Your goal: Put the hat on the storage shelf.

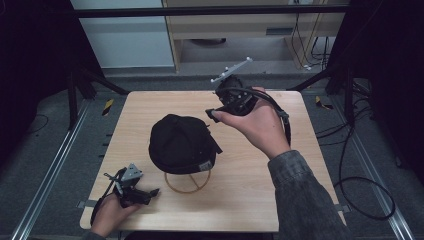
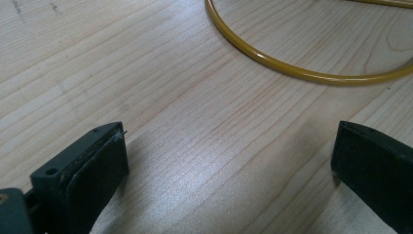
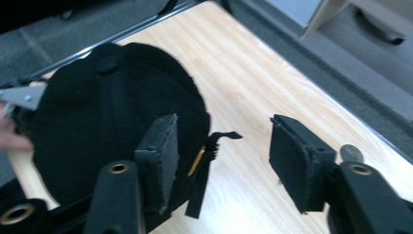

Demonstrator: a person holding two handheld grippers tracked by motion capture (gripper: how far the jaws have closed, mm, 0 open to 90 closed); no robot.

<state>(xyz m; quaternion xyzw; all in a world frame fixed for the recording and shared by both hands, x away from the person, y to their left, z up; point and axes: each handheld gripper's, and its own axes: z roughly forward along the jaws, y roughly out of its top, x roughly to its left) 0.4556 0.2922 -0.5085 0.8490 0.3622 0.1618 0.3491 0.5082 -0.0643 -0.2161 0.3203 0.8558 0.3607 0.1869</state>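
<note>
A black cap (image 1: pixel 181 142) sits on a yellow wire stand (image 1: pixel 188 183) near the middle of the wooden table (image 1: pixel 260 190). A small label (image 1: pixel 204 165) shows on the cap's lower edge, its writing too small to read. The right gripper (image 1: pixel 214 114) is held above the table just beyond the cap; its fingers (image 3: pixel 297 161) stand wide apart with nothing between them, the cap just left of the left finger and a thin black strap (image 3: pixel 208 165) dangling in the gap. The left gripper (image 1: pixel 150 192) rests low on the table, fingers (image 2: pixel 97 170) spread wide and empty, the stand's yellow ring (image 2: pixel 292 68) lying just ahead of them.
</note>
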